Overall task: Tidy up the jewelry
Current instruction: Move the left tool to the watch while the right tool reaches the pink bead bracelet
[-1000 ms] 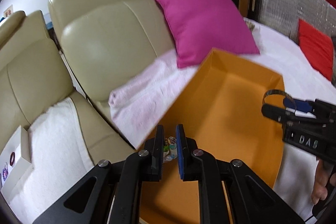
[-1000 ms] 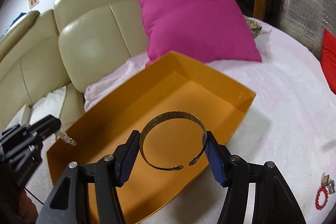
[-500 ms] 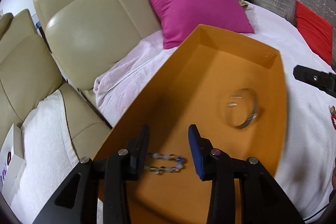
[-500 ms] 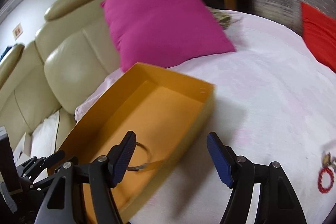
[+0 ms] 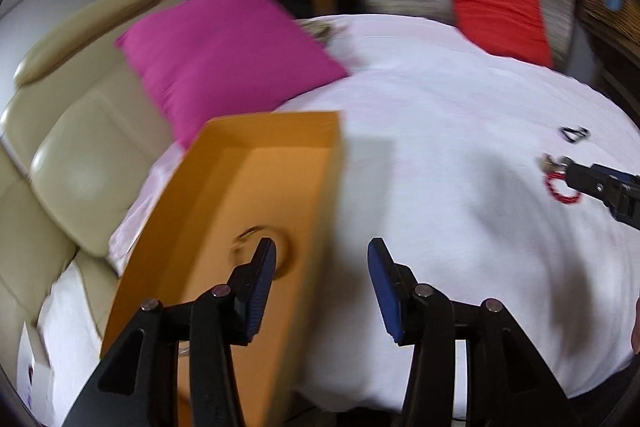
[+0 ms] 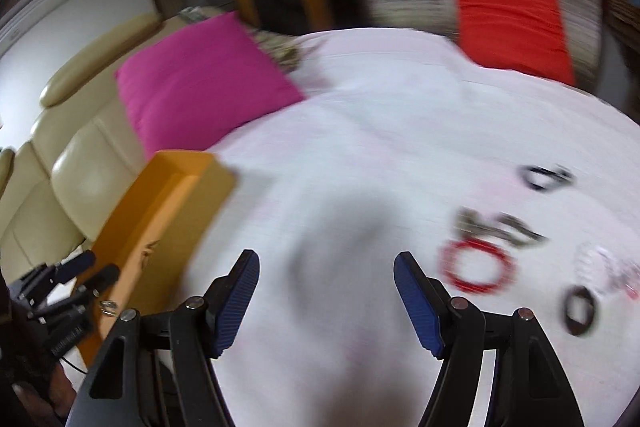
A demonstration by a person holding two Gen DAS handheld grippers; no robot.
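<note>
An orange box [image 5: 248, 187] sits on the white bed cover, with a metal bangle [image 5: 246, 238] lying inside it, partly behind my left finger. My left gripper [image 5: 320, 247] hovers over the box's right wall; its jaws are opening and nothing is between them. My right gripper [image 6: 326, 259] is open and empty above bare white cover, to the right of the box [image 6: 172, 195]. A red bead bracelet [image 6: 478, 267] lies to its right among other blurred pieces. In the left wrist view the right gripper [image 5: 600, 183] is beside that red bracelet [image 5: 560, 187].
Near the red bracelet lie a black ring [image 6: 580, 311], a dark piece [image 6: 544, 177], metallic pieces [image 6: 496, 225] and a clear pinkish item [image 6: 608, 271]. A magenta cushion [image 5: 224, 55], a red cushion [image 5: 500, 15] and a cream sofa [image 5: 80, 155] border the cover.
The left gripper opened and dropped a beaded bracelet into the box. The right gripper released the bangle there. Both have swung right, away from the box, toward the loose jewelry.
</note>
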